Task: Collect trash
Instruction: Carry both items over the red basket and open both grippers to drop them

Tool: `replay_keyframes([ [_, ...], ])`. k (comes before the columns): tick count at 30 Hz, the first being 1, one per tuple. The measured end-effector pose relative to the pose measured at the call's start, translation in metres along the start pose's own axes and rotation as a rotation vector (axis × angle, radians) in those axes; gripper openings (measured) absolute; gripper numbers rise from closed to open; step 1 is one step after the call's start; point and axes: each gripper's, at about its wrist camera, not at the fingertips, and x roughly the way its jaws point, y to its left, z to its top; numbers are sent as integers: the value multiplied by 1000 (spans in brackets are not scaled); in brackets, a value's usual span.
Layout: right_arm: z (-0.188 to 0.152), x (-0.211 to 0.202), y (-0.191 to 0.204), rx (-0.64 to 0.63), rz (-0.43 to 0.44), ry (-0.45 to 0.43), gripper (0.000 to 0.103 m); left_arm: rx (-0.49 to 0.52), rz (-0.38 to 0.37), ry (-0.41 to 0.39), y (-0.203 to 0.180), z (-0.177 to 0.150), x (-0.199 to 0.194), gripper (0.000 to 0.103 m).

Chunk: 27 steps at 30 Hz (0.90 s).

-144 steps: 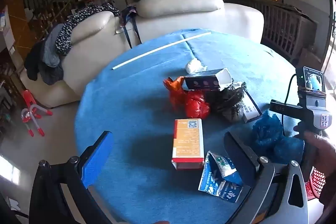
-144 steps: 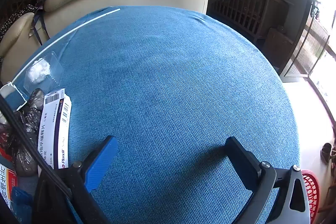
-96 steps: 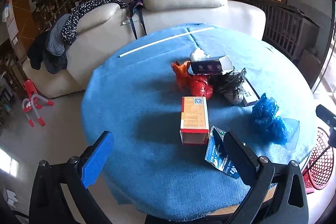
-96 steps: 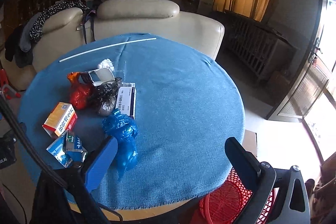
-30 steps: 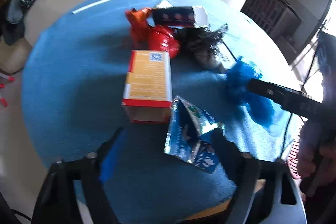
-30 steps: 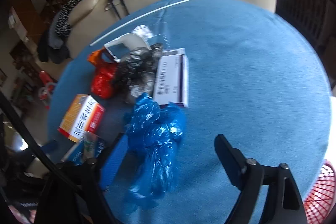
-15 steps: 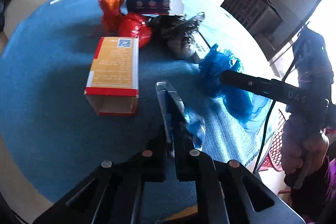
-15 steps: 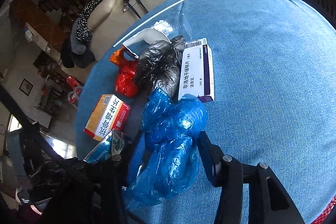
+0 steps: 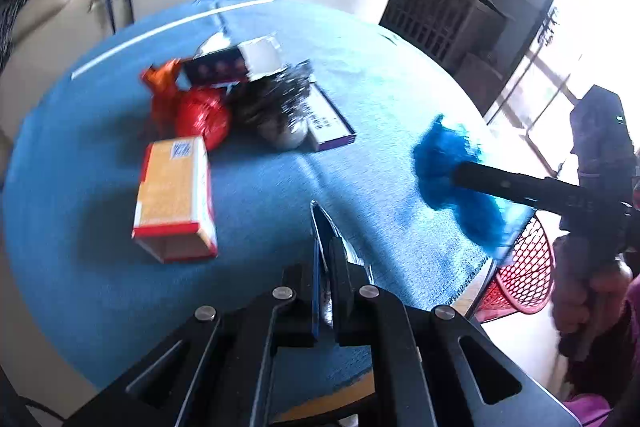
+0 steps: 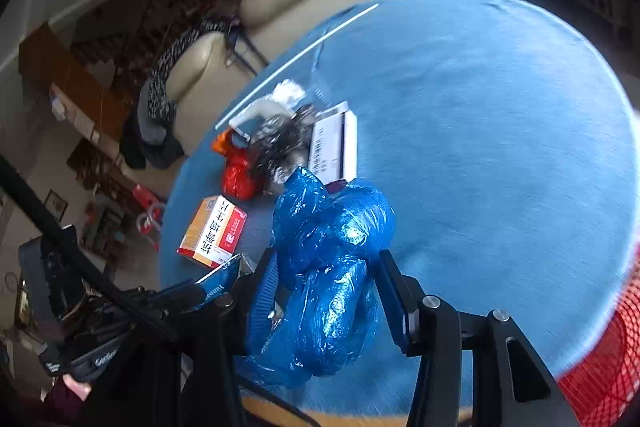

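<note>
Fingers of the left gripper (image 9: 325,247) are pressed together on a flattened foil wrapper (image 9: 320,227), whose thin edge stands up between the pads; its printed blue face shows in the right wrist view (image 10: 222,277). Just left of that grip an orange box (image 9: 172,195) lies on the blue tablecloth (image 9: 100,287), and behind it a red bag (image 9: 202,117), a dark crumpled bag (image 9: 272,107) and a white flat box (image 9: 330,121) are heaped together, untouched.

Further right, the right gripper (image 10: 324,287) is clamped around a bunched blue plastic bag (image 10: 332,255), its jaws narrowed to about the bag's width, with plastic bulging above and below the pads. The bag is held at the table's near edge, and the red mesh basket (image 9: 524,275) stands on the floor just beyond that edge, below the right hand (image 9: 580,287).

The step in hand appears to be carrying both pieces to the basket. For it to be done well, both grips should be kept firm until each piece is over the basket's mouth, since the slack plastic could slip or trail. The bag should be released first, as it is nearest; the wrapper should then be brought across the edge and dropped only once the basket is directly beneath.
</note>
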Motion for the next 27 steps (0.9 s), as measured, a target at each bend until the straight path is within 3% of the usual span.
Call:
replay_keyframes([
  [13,-44,-112,-87,166,-148,-156,52,55,3,59,-22,-5,29,6],
  [14,-47,-116,-92,175,-156,-158,52,52,1,66,-23,-6,31,9],
  [18,-57,-127,-113,227,-182,-164,52,33,-18,121,-19,-10,43,49],
  [19,-59,-128,-116,236,-186,-163,52,27,-26,122,-18,-11,44,52],
  [23,-66,-131,-124,254,-204,-157,52,4,-49,135,-14,-13,50,51],
  [24,-68,-131,-126,258,-205,-156,52,-5,-56,137,-13,-14,53,45],
  [25,-70,-130,-128,262,-209,-155,52,-8,-62,139,-13,-14,54,22],
  [26,-71,-131,-129,266,-210,-155,52,-9,-72,149,-13,-15,57,14],
  [27,-72,-131,-130,271,-210,-157,52,-18,-84,141,-12,-14,56,14],
])
